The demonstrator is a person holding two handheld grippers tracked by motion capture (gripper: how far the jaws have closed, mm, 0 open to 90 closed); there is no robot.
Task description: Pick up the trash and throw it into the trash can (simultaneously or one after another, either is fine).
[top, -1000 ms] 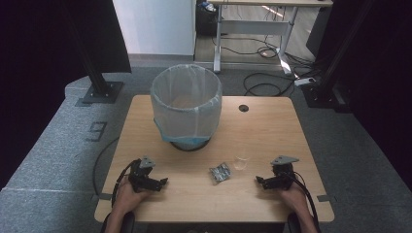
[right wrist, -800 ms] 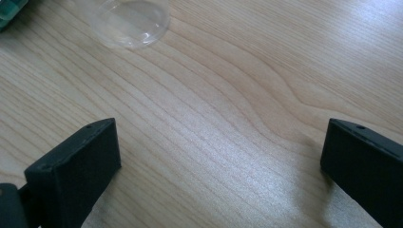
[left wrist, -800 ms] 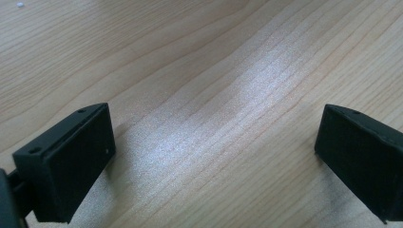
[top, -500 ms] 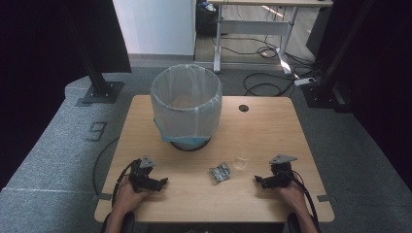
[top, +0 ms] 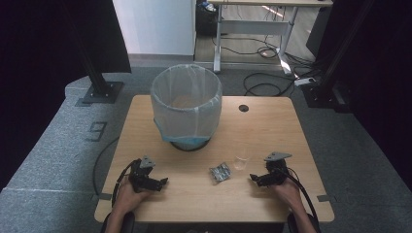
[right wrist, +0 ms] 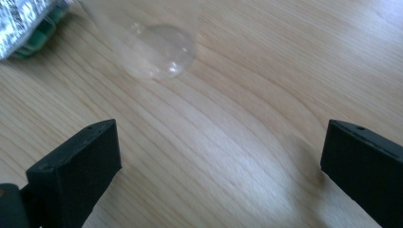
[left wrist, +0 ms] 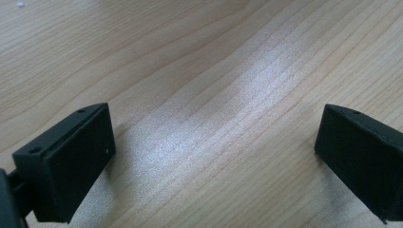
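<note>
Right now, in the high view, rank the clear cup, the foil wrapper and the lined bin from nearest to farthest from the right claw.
1. Clear cup: just ahead of the right claw, toward the table's middle.
2. Foil wrapper: farther toward the person's left, past the cup.
3. Lined bin: far side of the table, left of centre.
</note>
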